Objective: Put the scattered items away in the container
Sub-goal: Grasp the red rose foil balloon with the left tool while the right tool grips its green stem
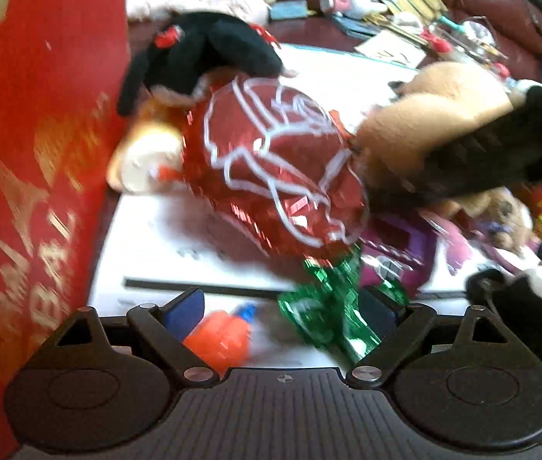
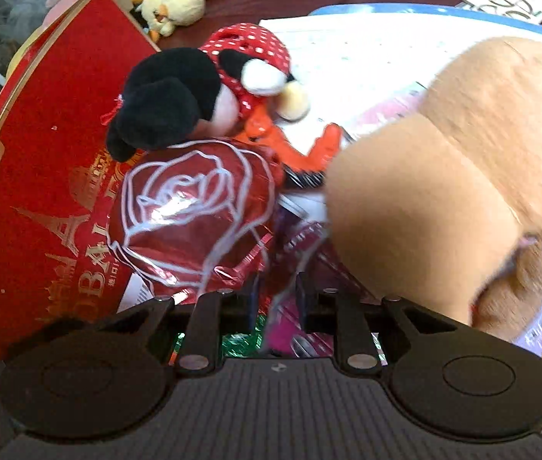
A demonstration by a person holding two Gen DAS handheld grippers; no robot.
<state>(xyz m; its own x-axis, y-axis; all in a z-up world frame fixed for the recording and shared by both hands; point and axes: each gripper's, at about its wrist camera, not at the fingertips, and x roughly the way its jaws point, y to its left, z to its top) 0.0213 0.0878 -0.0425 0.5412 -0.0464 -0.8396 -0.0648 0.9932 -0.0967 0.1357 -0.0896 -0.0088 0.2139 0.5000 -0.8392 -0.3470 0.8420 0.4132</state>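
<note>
Foil rose balloon [image 1: 278,165]: red foil with a white rose outline and a green foil stem [image 1: 332,314]; it lies between the red container and the tan plush, its head near the container's wall, its stem running down to the left tongs.
Red container [image 1: 29,176]: tall red box with gold lettering and an Eiffel tower print, standing at the left edge of both views; seen from the right wrist, its rim [image 2: 22,65] is gold-trimmed.
Left tongs [image 1: 290,306]: spread apart, blue pads visible; the green stem lies across the right-hand pad, but motion blur hides whether it is touched.
Right tongs [image 2: 278,299]: pads close together with thin foil or ribbon in the narrow gap; whether they pinch it cannot be told.
Mouse plush [image 2: 179,96]: black ears, red polka-dot dress, resting against the balloon's top beside the container.
Tan plush [image 2: 443,176]: large, blurred, right of the balloon.
Orange item [image 1: 221,337]: small, with a blue tip, on the white paper just ahead of the left tongs.
Desk [image 1: 309,30]: dark red surface, cluttered at the far side.
Yellow chick plush [image 2: 171,4]: behind the container.
</note>
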